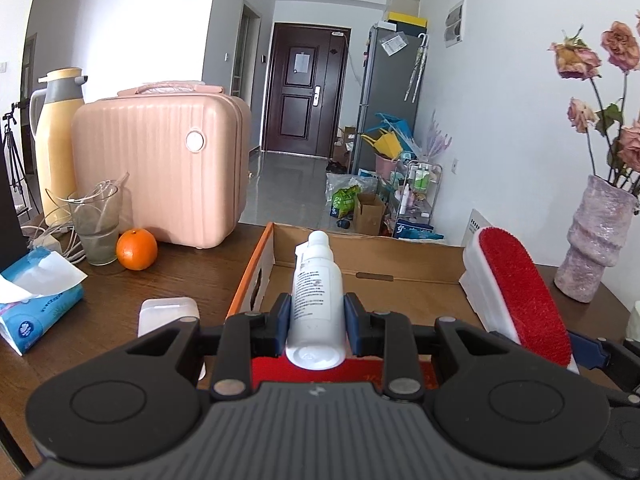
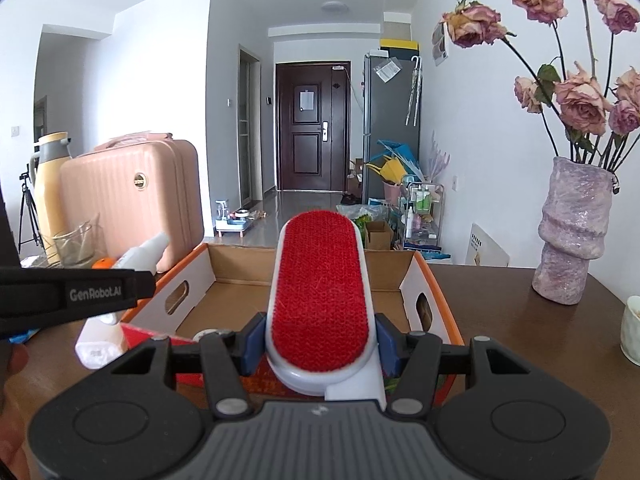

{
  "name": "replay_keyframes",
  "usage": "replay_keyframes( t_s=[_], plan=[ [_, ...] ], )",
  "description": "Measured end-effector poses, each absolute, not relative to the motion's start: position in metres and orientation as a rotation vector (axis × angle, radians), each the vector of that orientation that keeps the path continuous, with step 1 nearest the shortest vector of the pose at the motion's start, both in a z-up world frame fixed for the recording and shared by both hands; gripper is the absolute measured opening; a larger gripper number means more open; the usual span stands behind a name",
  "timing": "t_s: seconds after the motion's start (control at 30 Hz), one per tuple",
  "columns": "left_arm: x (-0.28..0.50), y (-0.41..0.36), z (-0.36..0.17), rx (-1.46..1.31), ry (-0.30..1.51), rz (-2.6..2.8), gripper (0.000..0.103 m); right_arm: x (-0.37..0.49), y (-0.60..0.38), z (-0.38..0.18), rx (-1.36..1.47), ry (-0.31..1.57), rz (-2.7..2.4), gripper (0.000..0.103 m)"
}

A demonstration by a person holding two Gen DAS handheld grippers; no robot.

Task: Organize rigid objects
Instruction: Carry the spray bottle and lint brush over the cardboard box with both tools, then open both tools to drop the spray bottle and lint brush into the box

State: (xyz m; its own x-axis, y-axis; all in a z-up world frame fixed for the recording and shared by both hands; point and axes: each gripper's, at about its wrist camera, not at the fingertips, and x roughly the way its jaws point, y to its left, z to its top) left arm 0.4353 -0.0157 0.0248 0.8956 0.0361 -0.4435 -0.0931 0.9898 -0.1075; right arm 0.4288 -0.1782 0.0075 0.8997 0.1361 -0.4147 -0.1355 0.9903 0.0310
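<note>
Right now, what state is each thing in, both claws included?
Left claw: shut on white bottle, above the box.
Right claw: shut on red lint brush, above the box.
Cardboard box: open.
Pink suitcase: closed, upright.
Tissue pack: open, a sheet sticking out.

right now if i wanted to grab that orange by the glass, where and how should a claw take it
Take the orange across its widest middle, coming from above. It is round, so lower or higher pads would probably slip off. The glass stands close on its left and the pink suitcase behind, so set the claw front to back.
</note>
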Motion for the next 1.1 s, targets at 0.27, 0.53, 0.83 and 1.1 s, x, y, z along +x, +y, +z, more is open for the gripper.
replay_keyframes(
  t_s=[0.27, 0.53, 0.83, 1.1],
  plan=[
    [0.473, -0.010, 0.019, -0.142, 0.483, 0.089, 0.029, 0.468, -0.181, 0.007, 0.027, 0.447, 0.125, 0.055],
    [0.509, -0.009, 0.014, -0.143, 0.504, 0.099, 0.029, 0.506, -0.178, -0.004, 0.039, 0.502, 0.124, 0.055],
    [0.538, -0.006, 0.004, -0.113, 0.535, 0.111, 0.029, 0.532, -0.171, -0.013, 0.033, 0.564, 0.106, 0.055],
    [0.547, -0.003, -0.006, -0.106, 0.564, 0.116, 0.029, 0.542, -0.170, -0.015, 0.035, 0.588, 0.110, 0.055]
  ],
)
